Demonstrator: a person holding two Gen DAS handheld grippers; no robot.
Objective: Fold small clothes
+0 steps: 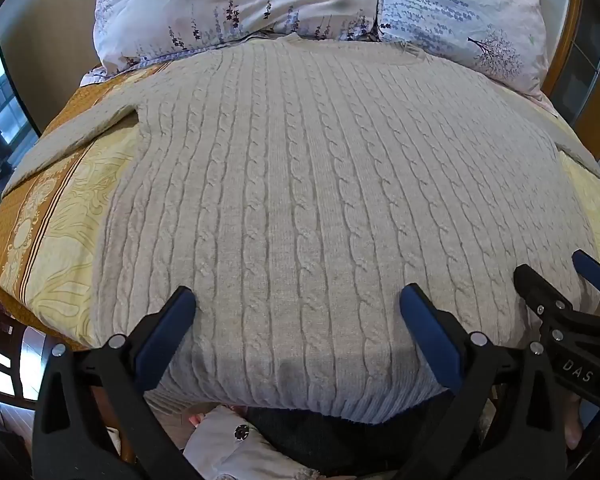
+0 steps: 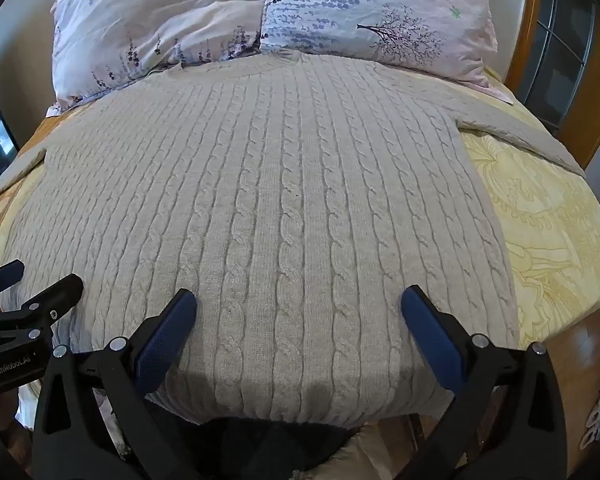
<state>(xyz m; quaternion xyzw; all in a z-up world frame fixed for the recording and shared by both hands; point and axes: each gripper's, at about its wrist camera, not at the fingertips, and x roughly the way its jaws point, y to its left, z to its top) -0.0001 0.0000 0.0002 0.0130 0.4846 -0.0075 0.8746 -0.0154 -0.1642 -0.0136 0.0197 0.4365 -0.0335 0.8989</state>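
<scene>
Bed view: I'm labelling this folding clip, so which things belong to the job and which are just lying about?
Job: cable-knit sweater spread flat; left gripper and right gripper, both open over its hem.
Lying about: two floral pillows; yellow patterned bedspread.

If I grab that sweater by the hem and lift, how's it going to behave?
The sweater is probably floppy: it lies limp on the bed, its hem draping over the edge. The thick cable knit suggests some weight, so it would likely sag. The textured knit likely won't slip in the fingers.
</scene>
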